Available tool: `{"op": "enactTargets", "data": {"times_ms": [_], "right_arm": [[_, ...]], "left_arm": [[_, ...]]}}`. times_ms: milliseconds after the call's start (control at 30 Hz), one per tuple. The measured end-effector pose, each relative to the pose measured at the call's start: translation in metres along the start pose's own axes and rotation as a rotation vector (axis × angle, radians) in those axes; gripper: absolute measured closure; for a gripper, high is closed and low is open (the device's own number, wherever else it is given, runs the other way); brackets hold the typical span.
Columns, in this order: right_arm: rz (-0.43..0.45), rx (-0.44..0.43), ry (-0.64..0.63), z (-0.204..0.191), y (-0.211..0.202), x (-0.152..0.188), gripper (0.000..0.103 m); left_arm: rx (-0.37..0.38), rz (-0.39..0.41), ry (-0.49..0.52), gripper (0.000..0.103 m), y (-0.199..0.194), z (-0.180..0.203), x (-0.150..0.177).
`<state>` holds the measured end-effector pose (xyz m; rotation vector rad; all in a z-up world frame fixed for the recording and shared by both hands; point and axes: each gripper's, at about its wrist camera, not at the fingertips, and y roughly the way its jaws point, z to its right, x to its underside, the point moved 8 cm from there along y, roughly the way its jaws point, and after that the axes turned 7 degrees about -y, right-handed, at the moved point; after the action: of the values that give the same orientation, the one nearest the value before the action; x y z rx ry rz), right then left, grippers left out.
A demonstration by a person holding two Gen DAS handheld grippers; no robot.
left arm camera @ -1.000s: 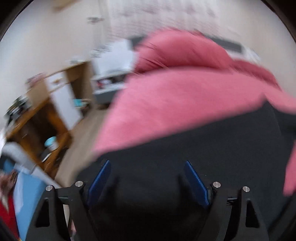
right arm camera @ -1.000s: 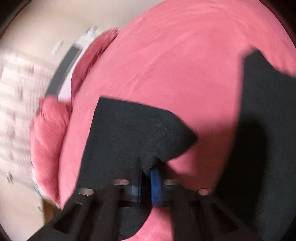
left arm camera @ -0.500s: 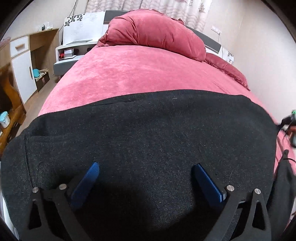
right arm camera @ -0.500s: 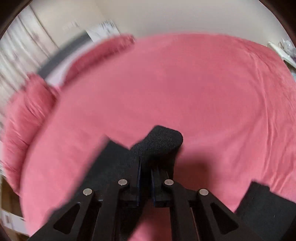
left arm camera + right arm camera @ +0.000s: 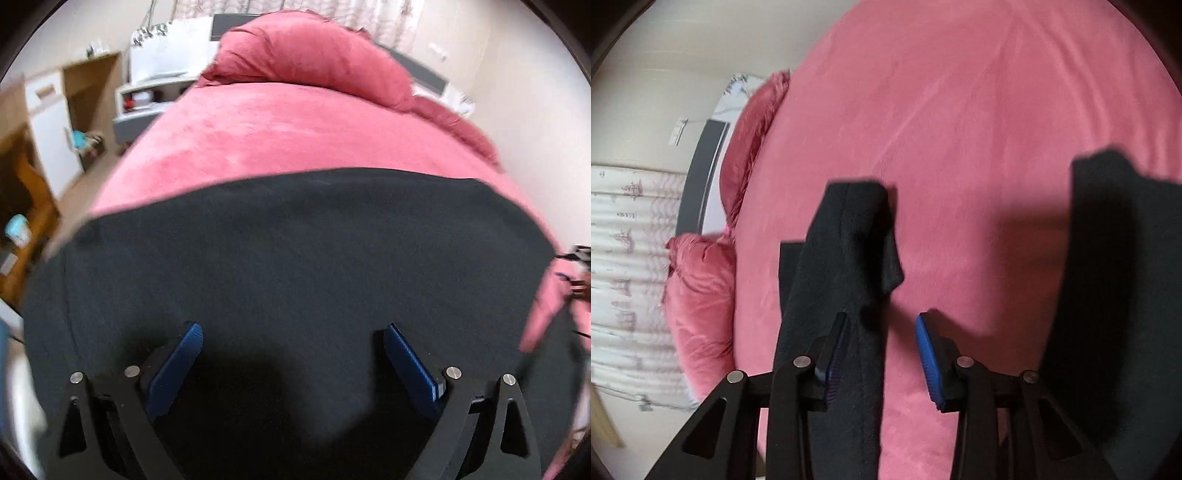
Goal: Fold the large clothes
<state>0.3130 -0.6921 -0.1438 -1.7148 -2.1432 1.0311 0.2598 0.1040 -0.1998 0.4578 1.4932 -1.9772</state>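
A large black garment (image 5: 295, 251) lies spread on the pink bed (image 5: 277, 133). My left gripper (image 5: 291, 354) is open and empty, hovering just above the cloth's near part. In the right wrist view, my right gripper (image 5: 882, 336) is open; a fold of the black garment (image 5: 849, 266) lies between its jaws, against the left pad (image 5: 836, 354), with a gap to the right pad. Another black part (image 5: 1115, 277) lies at the right on the pink bed (image 5: 979, 110).
Pink pillows (image 5: 310, 62) sit at the bed's head, with a white nightstand (image 5: 147, 103) and wooden furniture (image 5: 22, 192) to the left. In the right wrist view, pillows (image 5: 701, 295), a dark headboard (image 5: 701, 173) and curtains (image 5: 624, 258) stand at the left.
My right gripper was shut on the black fold and has opened. The fold now lies loose between the jaws. My left gripper stayed open and shifted slightly over the cloth.
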Motion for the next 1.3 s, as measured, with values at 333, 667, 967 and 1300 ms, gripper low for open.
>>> {"op": "enactTargets", "data": {"times_ms": [333, 667, 967, 1300], "right_arm": [[0.068, 0.042, -0.146, -0.029, 0.029, -0.025, 0.085], [0.175, -0.183, -0.41, -0.088, -0.085, -0.034, 0.095], [-0.079, 0.132, -0.056, 0.04, -0.046, -0.01, 0.095], [0.409, -0.286, -0.477, -0.184, -0.161, -0.068, 0.102]], "left_arm": [[-0.001, 0.016, 0.058, 0.0, 0.006, 0.002, 0.021], [-0.005, 0.017, 0.061, 0.0, 0.006, 0.005, 0.02], [0.001, 0.015, 0.056, 0.0, 0.004, 0.003, 0.02], [0.011, 0.014, 0.05, 0.0, 0.003, -0.001, 0.019]]}}
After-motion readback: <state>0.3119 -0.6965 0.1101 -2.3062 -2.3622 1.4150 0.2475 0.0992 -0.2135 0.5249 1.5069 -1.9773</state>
